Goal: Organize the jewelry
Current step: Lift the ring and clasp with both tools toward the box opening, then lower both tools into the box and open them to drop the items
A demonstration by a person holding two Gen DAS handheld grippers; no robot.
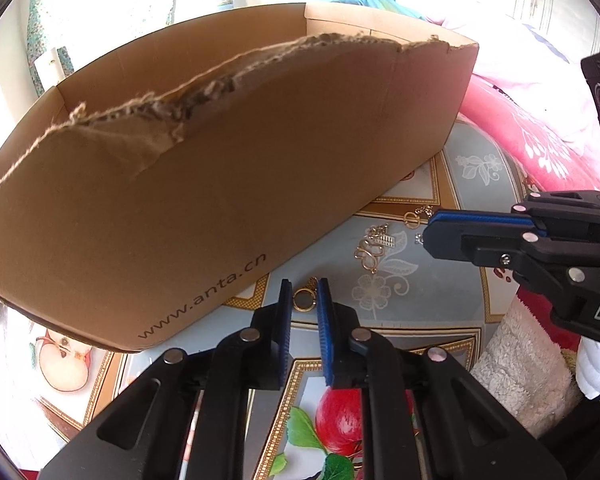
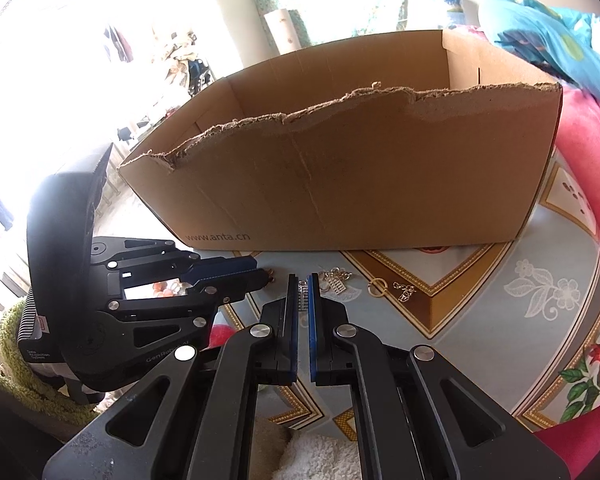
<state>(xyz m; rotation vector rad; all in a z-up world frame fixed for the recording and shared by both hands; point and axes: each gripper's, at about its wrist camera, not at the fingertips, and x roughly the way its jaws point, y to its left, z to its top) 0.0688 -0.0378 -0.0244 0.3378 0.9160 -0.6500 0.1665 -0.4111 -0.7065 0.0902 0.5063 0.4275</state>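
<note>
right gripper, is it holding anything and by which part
Yes: the right gripper pinches a small silver comb-like charm at its fingertips, the pads pressing on the charm's flat sides.

My right hand-held gripper (image 2: 303, 280) is pinched on a small silver comb-like charm (image 2: 302, 295) above the patterned counter (image 2: 480, 312), my left hand-held gripper (image 2: 260, 274) just beside it, loose chains (image 2: 404, 291) and a gold ring (image 2: 377, 287) lying before the torn cardboard box (image 2: 360, 184).
</note>
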